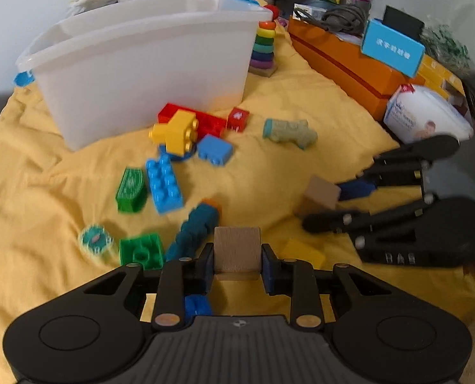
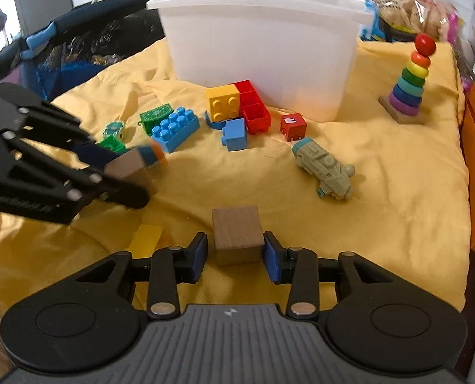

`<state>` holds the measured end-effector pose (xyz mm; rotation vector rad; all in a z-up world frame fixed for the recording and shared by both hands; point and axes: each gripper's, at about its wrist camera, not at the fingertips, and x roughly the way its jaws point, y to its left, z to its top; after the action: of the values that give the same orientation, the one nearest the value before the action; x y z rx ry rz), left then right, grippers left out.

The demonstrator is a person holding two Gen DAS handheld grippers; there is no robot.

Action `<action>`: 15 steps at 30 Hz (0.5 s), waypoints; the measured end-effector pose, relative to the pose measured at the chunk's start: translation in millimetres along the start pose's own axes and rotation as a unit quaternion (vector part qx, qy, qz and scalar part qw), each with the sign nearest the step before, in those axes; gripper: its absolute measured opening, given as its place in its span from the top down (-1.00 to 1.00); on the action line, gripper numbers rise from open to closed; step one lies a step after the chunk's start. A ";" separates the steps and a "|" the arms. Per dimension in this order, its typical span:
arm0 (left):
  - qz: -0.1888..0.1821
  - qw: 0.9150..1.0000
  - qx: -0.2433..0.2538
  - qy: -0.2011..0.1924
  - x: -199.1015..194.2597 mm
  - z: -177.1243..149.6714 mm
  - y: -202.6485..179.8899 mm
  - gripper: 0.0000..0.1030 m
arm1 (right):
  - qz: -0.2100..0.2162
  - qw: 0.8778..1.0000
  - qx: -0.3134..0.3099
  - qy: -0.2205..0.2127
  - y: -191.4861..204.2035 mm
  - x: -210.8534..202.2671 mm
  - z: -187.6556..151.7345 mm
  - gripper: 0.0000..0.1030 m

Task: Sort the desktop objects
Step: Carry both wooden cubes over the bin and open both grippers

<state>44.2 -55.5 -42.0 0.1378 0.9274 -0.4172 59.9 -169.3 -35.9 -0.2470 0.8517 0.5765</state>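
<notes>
L gripper (image 1: 237,267): pads clamped on a light wooden cube (image 1: 237,252), both faces touching it, cube held off the yellow cloth (image 1: 301,160). Grip looks square in the L wrist view. From the R wrist view the same cube (image 2: 127,168) sits at the tip of that gripper, off to my left, blurred.

R gripper (image 2: 236,257): jaws apart, straddling a darker wooden cube (image 2: 237,235) that sits on the cloth. Thin gap shows on the left pad side; right pad v. close, can't tell if touching. Not gripped yet, I judge.

White bin (image 1: 141,73) stands ahead of both grippers, past the loose bricks: blue brick (image 1: 164,184), yellow brick (image 1: 176,131), red block (image 1: 237,118), toy train (image 1: 290,131). Probable drop target, tho nothing in view confirms which item goes where.

Risks from here:
- L cube has to clear the bin wall, which is tall; carried low, it clips the rim and twists out of the pads.
- Cloth is soft and wrinkled; if R closes off-centre the dark cube could tip or skid rather than seat.
- Flat yellow piece (image 2: 144,238) lies just left of my R jaws; a low approach may snag it.
- Both grippers are near each other; L crossing toward the bin could bump R.
</notes>
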 end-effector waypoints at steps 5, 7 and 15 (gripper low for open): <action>0.009 1.000 0.010 0.011 8.1 -11.8 -4.3 0.36 | -0.003 1.000 -0.014 0.000 5.6 -0.5 -1.3 0.36; 0.011 1.000 0.014 0.002 8.0 -13.2 -6.4 0.37 | -0.004 1.000 -0.013 0.000 6.2 0.1 -0.9 0.37; 0.010 0.998 -0.004 -0.068 -41.2 25.7 4.6 0.37 | -0.006 0.999 0.000 -0.040 -0.2 -22.4 23.7 0.37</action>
<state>43.5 -46.8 6.0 0.1104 0.7926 -0.3997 63.5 -167.8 -3.6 -0.2271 0.7730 0.5705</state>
